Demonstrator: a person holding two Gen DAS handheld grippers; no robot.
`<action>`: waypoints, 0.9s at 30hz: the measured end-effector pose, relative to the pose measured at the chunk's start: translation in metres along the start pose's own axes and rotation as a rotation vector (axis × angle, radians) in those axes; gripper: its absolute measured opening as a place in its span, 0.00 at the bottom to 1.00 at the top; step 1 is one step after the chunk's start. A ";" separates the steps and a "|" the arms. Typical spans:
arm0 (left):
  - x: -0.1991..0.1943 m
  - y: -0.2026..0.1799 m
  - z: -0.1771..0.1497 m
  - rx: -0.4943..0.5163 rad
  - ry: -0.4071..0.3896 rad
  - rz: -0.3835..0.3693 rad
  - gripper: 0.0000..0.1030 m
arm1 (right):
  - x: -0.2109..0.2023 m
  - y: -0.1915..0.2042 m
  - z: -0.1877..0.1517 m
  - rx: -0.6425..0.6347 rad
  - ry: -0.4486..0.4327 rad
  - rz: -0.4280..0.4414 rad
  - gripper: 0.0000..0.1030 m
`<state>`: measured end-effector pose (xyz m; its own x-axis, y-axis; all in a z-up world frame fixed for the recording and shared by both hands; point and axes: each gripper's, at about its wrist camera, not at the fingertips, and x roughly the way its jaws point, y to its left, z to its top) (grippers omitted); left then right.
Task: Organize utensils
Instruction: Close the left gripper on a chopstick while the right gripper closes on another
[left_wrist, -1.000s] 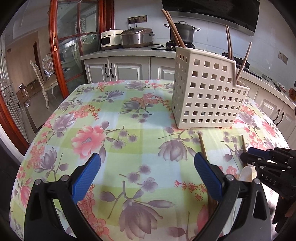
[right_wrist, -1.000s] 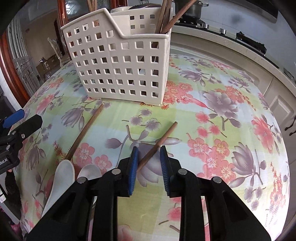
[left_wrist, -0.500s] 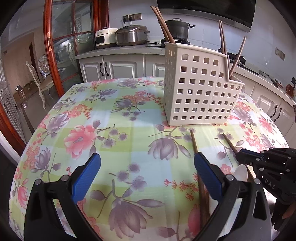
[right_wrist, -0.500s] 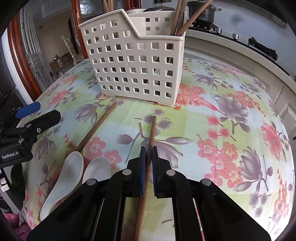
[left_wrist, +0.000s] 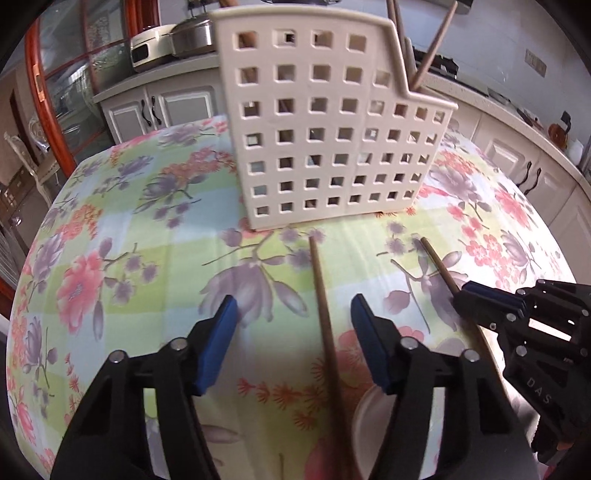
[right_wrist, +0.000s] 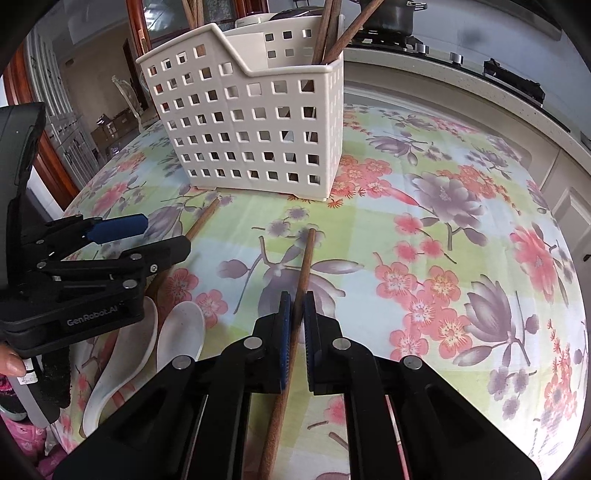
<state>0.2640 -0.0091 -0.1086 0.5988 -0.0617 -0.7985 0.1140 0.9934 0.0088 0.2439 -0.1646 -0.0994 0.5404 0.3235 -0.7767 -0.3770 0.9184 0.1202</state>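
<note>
Chopstick (right_wrist: 301, 280) clamped between jaws of right gripper (right_wrist: 295, 325), pads pressed on its shaft, tip aimed at white perforated basket (right_wrist: 255, 129) and stopping short of its base. Second chopstick (left_wrist: 325, 317) lying flat on floral cloth of bench (left_wrist: 122, 229), running between jaws of left gripper (left_wrist: 291, 343); those jaws closing, pads not yet touching wood, a clear gap on either side. Far end of that stick just short of basket's (left_wrist: 325, 140) front wall.

From the left wrist view, right gripper (left_wrist: 491, 306) low at right of basket, its chopstick (left_wrist: 439, 266) slanting out ahead of it towards basket's right corner. From the right wrist view, left gripper (right_wrist: 122, 240) low at left of basket, one blue pad visible above the black finger; a fingertip of the person's hand (right_wrist: 11, 363) at its housing.

Two white spoons (right_wrist: 173, 339) lying side by side on cloth, on the near side of basket, beneath and beside left gripper. More chopsticks (right_wrist: 332, 29) standing upright and leaning inside basket, sticking out over its rim. Behind basket, kitchen counter with pot (right_wrist: 391, 14) on stove.
</note>
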 end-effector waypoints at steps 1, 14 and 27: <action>0.003 -0.002 0.001 0.006 0.009 -0.003 0.45 | 0.000 0.000 0.000 0.001 0.001 0.001 0.07; 0.004 -0.012 0.000 0.071 0.015 -0.040 0.06 | 0.001 0.006 0.001 -0.039 0.012 -0.037 0.06; -0.023 0.006 -0.013 0.013 -0.044 -0.048 0.06 | -0.020 0.007 0.004 -0.006 -0.066 -0.038 0.06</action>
<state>0.2406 -0.0002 -0.0983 0.6265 -0.1136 -0.7711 0.1532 0.9880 -0.0211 0.2333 -0.1637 -0.0805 0.6030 0.3031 -0.7379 -0.3599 0.9289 0.0875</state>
